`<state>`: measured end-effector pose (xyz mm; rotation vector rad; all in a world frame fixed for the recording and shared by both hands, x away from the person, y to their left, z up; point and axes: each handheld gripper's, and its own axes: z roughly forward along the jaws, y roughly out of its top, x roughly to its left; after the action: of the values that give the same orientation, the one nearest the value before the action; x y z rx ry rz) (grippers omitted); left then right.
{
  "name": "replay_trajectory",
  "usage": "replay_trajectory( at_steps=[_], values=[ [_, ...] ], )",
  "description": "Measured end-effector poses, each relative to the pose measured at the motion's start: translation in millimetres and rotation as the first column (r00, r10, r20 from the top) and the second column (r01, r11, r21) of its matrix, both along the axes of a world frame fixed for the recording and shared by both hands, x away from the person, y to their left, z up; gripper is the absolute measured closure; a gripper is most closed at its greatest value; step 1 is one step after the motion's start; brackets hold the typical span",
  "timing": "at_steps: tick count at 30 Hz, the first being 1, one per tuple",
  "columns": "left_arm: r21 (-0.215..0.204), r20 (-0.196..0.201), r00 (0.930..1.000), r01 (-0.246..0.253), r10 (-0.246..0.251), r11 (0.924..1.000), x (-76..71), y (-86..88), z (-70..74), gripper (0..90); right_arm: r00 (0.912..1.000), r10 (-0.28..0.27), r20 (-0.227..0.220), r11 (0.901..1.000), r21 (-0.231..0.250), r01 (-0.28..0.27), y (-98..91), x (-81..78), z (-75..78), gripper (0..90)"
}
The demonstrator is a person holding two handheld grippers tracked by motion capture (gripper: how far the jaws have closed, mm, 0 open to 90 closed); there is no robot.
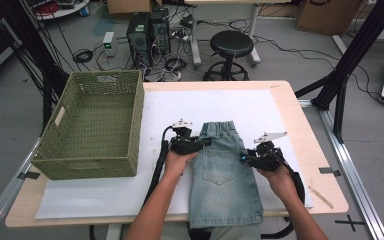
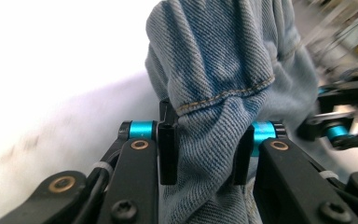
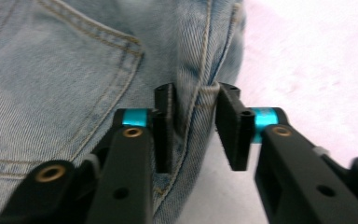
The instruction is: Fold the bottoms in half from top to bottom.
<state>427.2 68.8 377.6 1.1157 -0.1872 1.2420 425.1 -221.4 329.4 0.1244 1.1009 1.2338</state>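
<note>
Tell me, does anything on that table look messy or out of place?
Mostly tidy. The denim shorts lie flat, but their bottom hem hangs off the table's near edge. Where the left gripper pinches the side, the cloth is bunched. The right gripper straddles the other side seam. The green basket sits square and empty.

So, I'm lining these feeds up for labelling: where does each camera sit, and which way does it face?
High view: above the person's side, looking forward and down on the table; forearms, left gripper, right gripper, denim shorts, green basket.
Left gripper view: rides on that gripper, looking along its jaws, denim shorts bunched between them.
Right gripper view: on that gripper, jaws astride the shorts' side seam.
Shared: the shorts appear in all three views.
</note>
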Motion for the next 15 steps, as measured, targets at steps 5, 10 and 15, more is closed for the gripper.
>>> replay_trajectory(
  at_steps=[5, 10, 15],
  values=[
    [0.007, 0.115, 0.9933, 0.007, -0.008, 0.9999, -18.8, 4.4, -2.2, 71.5, 0.9923, 0.065, 0.106, 0.9965, 0.046, -0.07, -3.4, -19.3, -7.7, 49.8],
    [0.003, 0.228, 0.9736, 0.002, -0.002, 1.0, -27.9, 10.7, -2.0, 71.3, 0.969, 0.129, 0.211, 0.9905, 0.018, -0.136, 15.1, -39.3, -21.2, 47.8],
    [0.027, 0.231, 0.973, -0.018, 0.011, 0.9995, -26.6, 13.9, -0.5, 71.0, 0.9662, 0.154, 0.207, 0.9825, -0.137, -0.127, 53.2, -40.9, -30.5, 67.0]
  ],
)
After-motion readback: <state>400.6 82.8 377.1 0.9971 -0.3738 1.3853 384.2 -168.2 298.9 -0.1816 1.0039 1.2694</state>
